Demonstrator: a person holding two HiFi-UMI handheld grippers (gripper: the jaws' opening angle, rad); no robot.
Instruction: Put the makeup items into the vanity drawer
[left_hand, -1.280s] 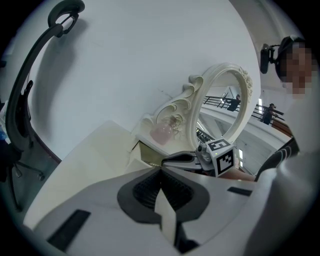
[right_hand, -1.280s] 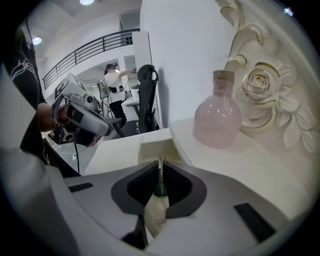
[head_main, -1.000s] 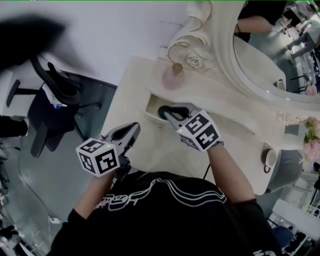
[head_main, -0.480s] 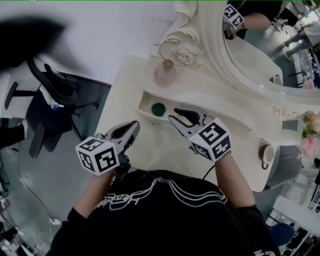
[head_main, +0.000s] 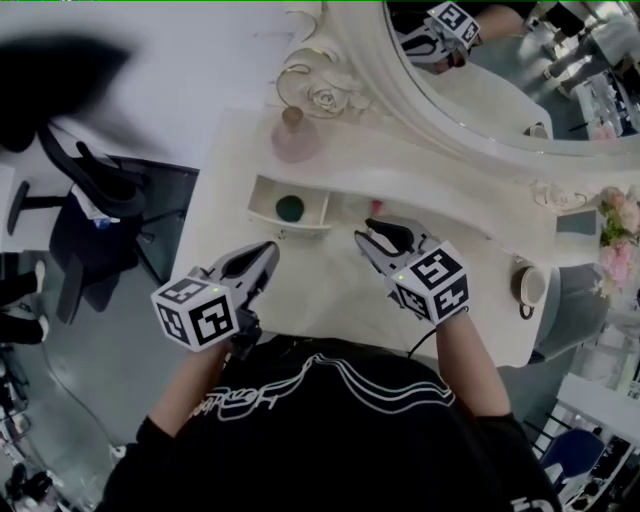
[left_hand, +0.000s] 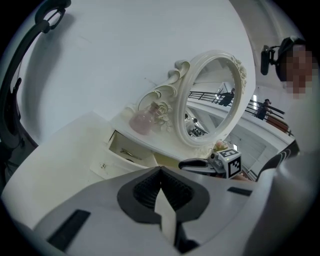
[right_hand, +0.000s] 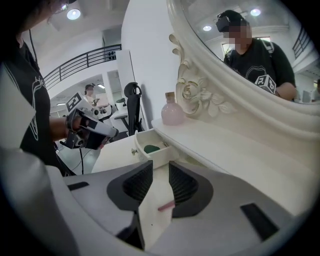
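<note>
Head view has the round green compact lying in the open white vanity drawer; the left gripper is closed and empty, while the right gripper has just been opening its jaws partway, gripping nothing, with a slim pink stick lying loose between them.

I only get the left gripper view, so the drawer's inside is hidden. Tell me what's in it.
Observer: A round green item lies in the open drawer.
Operator: Report the right gripper's jaws.
Observer: The right gripper has its jaws apart; they have just been opening, and nothing is gripped.
Operator: Name what's left outside.
Observer: A thin pink stick lies on the tabletop, showing through the gap between those jaws.
</note>
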